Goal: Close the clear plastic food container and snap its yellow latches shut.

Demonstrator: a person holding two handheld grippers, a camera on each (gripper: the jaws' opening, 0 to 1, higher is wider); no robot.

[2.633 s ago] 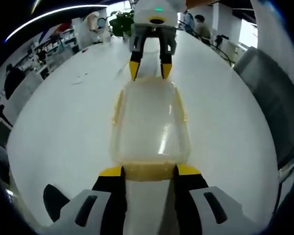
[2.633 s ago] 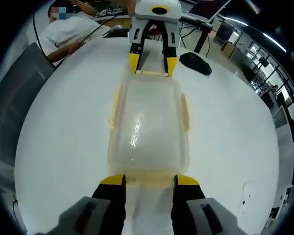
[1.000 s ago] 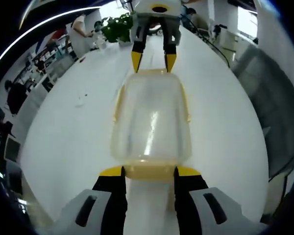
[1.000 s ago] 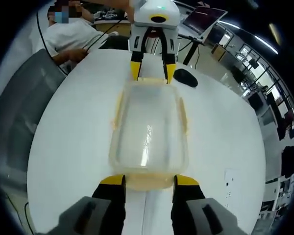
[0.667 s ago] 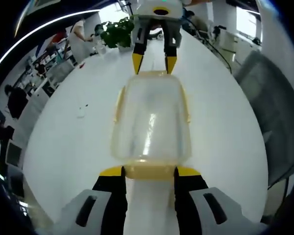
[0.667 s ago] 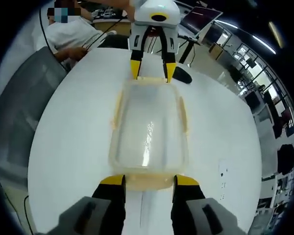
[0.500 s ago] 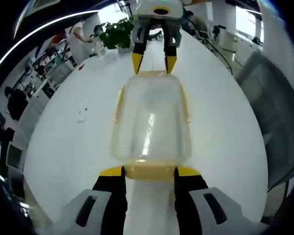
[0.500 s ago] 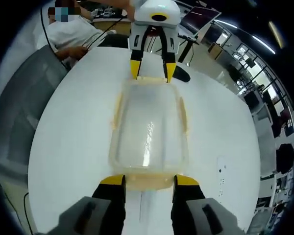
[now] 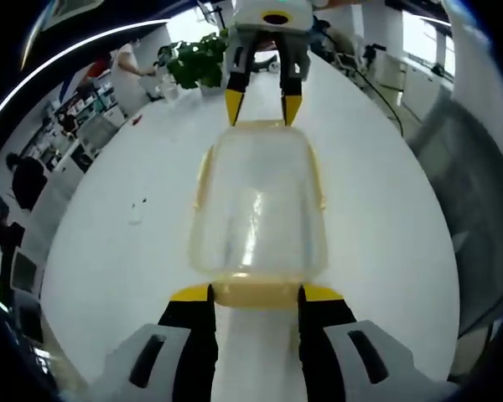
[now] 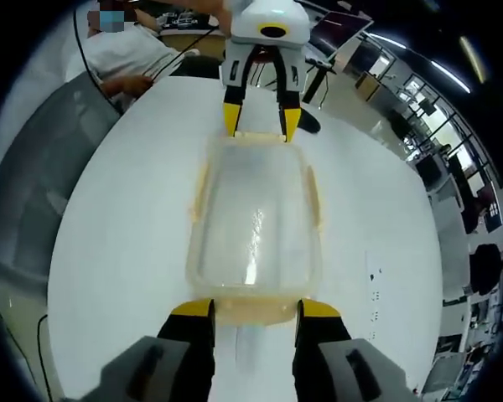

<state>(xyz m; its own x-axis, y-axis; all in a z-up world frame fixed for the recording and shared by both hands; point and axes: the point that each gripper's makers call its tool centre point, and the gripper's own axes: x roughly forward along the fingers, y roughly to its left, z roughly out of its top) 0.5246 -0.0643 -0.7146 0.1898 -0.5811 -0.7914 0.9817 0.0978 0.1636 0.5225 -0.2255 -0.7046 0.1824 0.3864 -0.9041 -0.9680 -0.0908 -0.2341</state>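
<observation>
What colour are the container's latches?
Yellow latches on the container, clearest in the left gripper view.

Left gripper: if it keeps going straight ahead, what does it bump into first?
Probably the yellow latch on the container, already between the left gripper tips.

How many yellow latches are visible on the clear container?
4. In the left gripper view: one end latch between the near tongs, one end latch at the far tongs, and one side latch on each long side of the container.
</observation>
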